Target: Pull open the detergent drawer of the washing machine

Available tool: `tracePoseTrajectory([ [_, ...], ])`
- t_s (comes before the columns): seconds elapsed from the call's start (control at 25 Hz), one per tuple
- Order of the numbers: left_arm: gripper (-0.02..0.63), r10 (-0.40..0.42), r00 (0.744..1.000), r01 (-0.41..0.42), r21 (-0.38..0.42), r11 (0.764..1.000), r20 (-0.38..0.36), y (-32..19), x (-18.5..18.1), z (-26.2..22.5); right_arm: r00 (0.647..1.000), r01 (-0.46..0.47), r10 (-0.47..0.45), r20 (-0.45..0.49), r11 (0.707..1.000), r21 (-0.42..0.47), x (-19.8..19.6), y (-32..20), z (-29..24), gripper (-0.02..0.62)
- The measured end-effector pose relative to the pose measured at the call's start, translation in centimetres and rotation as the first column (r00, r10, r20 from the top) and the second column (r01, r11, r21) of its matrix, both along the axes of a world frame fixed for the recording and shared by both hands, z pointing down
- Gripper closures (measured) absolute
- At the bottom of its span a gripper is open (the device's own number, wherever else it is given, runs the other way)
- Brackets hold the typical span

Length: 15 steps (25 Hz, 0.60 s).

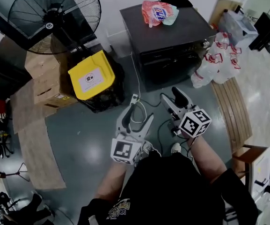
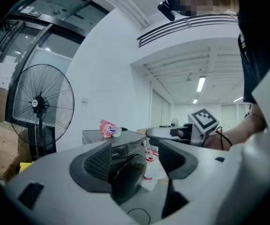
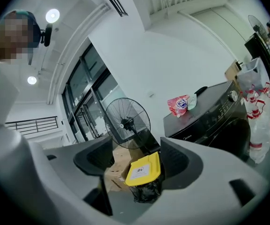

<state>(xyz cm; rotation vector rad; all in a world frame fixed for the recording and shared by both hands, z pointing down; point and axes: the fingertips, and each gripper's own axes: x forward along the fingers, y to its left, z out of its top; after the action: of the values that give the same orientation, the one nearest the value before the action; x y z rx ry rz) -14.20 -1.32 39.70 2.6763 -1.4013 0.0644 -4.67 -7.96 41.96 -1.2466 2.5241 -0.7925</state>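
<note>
Across the grey floor (image 1: 78, 142), the washer (image 1: 172, 36) stands at twelve o'clock, well apart, so I hold my left gripper (image 1: 137, 116) and right gripper (image 1: 173, 100) level, both unclenched and empty, for the reach.

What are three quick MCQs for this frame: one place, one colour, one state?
1. The detergent pouch lies: A on the washing machine; B on a shelf; C in a basket.
2. The bin lid is: A blue; B yellow; C green.
3. The right gripper is: A shut on a cup; B shut on a towel; C open, holding nothing.
A: the pouch rests on the machine's dark top. B: the lid is bright yellow. C: its jaws stand apart, with only distant things between them.
</note>
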Motion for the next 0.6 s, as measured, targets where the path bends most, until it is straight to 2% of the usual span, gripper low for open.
tracePoseTrajectory([
  [0.32, 0.322, 0.038, 0.999, -0.039, 0.042, 0.998, 0.017, -1.6, -1.2, 0.6, 0.998, -0.029, 0.031, 0.049, 0.999, -0.042, -1.4, -2.7, 1.0, 0.261],
  [0.6, 0.322, 0.038, 0.999, -0.038, 0.004, 0.999, 0.015, -2.5, -0.5, 0.6, 0.992, -0.011, 0.023, 0.123, 0.996, -0.092, -1.6, -5.3, 2.4, 0.256],
])
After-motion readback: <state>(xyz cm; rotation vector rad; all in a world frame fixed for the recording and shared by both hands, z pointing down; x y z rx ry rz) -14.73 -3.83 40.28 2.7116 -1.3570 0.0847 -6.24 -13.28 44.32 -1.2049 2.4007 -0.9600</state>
